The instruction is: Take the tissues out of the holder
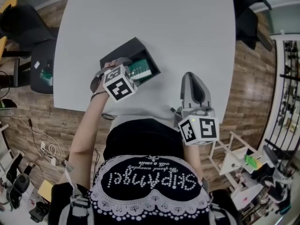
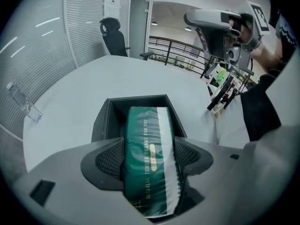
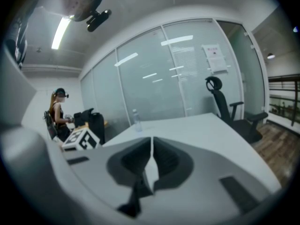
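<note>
Tissues (image 2: 146, 125): green soft pack with a white stripe along one side, far end inside holder (image 2: 100, 121), near end reaching out toward the camera. Clamped on both long sides between the jaws of left gripper (image 2: 149, 157), pads pressed against the wrap. Holder: black open-topped box, standing on white table (image 1: 154, 22), toward its near left part. In head view, left gripper low over the holder's near end, marker cube covering the jaws, a strip of green pack showing just beside the cube. Jaws of right gripper (image 3: 151, 159) clenched together, nothing between them. In head view, right gripper over the table's near edge, well apart from holder, to its right. Beyond the table: black chair (image 2: 114, 36) by a glass wall. In right gripper view: clear bottle (image 3: 136, 117) upright on the table, person (image 3: 58, 112) in the background at left.
</note>
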A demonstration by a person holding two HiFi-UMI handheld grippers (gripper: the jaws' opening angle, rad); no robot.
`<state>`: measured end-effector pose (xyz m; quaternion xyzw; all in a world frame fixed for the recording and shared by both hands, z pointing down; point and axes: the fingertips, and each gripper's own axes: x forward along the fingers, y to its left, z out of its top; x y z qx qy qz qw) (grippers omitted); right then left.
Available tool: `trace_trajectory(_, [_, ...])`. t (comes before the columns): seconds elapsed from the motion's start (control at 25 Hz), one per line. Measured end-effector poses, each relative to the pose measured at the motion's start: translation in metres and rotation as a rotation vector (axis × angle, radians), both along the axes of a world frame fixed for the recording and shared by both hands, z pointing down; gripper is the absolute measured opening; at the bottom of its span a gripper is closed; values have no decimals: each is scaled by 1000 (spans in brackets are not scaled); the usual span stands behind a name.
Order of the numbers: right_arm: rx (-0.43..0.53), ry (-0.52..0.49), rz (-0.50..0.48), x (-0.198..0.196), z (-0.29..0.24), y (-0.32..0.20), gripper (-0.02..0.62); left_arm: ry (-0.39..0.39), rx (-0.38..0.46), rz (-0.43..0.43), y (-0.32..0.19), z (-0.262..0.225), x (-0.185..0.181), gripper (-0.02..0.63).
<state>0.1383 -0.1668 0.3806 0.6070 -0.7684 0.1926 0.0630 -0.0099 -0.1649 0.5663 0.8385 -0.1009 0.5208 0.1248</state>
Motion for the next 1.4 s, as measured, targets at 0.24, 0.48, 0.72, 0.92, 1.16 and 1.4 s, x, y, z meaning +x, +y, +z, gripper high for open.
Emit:
trace_trajectory(0.24, [-2, -2, 0, -1, 1, 0, 35, -7, -19, -14, 1, 3, 0, 348])
trace_trajectory(0.48, [-4, -1, 1, -2, 1, 0, 35, 16, -8, -31, 2, 3, 0, 336])
trace_trajectory(0.72, [-8, 0, 1, -2, 2, -4, 35, 42, 7, -38, -2, 1, 2, 334])
trace_trajectory(0.92, [-8, 0, 2, -2, 1, -4, 35, 56, 14, -43, -3, 0, 2, 334])
trace_trajectory(1.16, [-6, 0, -1, -2, 1, -3, 35, 88, 28, -56, -1, -1, 2, 334])
trace_trajectory(1.4, [-5, -2, -7, -3, 1, -3, 35, 88, 19, -57, -1, 1, 2, 334])
